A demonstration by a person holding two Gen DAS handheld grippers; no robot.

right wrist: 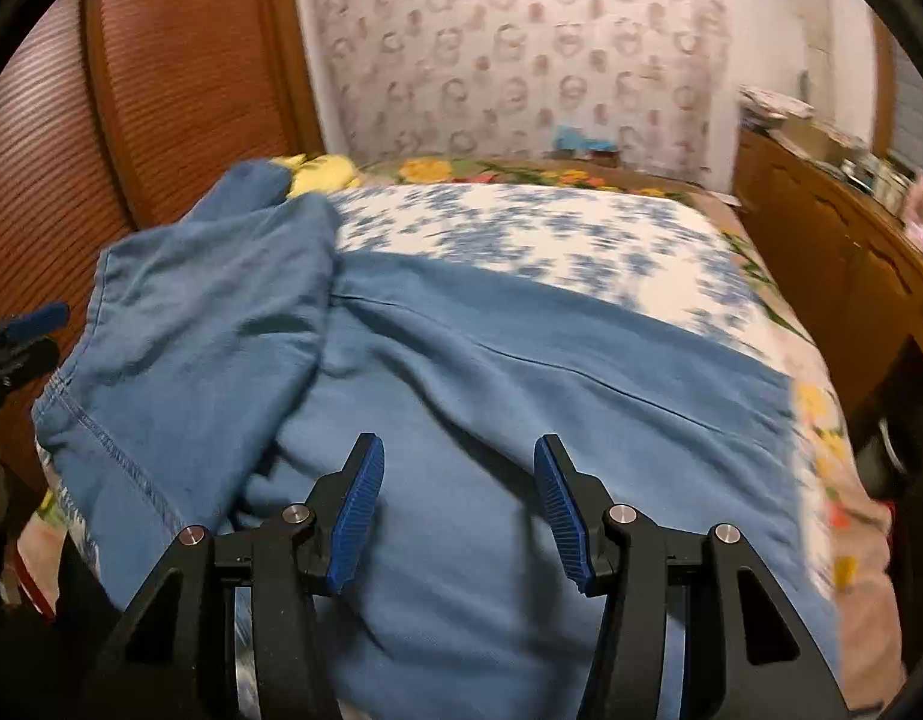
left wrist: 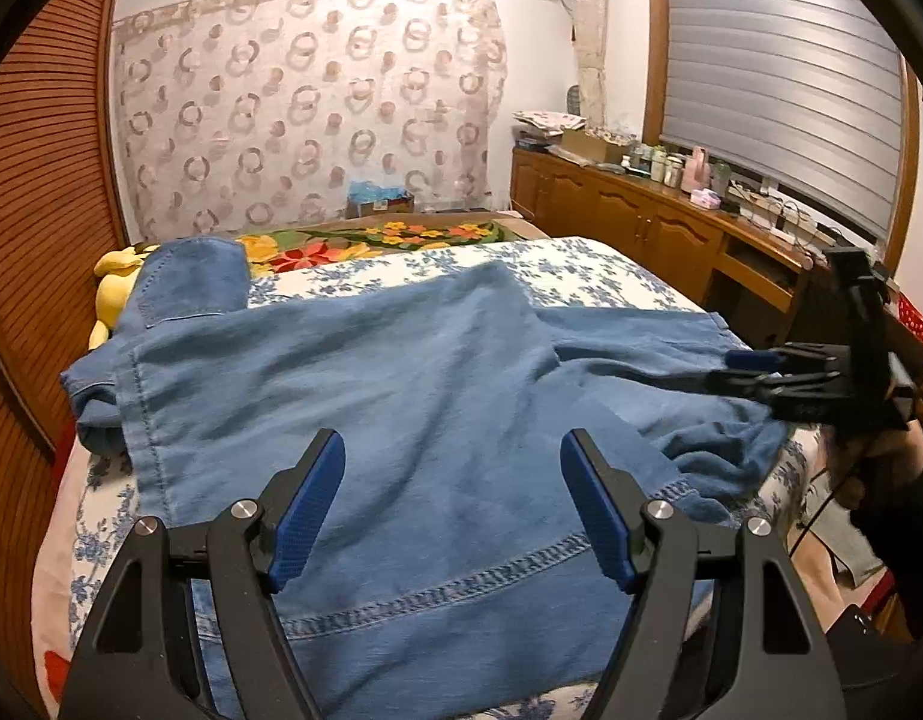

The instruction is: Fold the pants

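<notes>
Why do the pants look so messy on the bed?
The blue pants lie rumpled, not flat: one part is flopped over the rest, and cloth is bunched at the bed's right edge. Nothing looks torn.

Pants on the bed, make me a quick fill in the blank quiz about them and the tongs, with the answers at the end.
1. The pants lying on the bed are ____ in colour.
2. The left tongs hold ____ between their pads.
3. The bed sheet is white with blue ____ printed on it.
4. The jaws of the right tongs stand ____ above the pants.

Missing words: blue; nothing; flowers; open
</notes>
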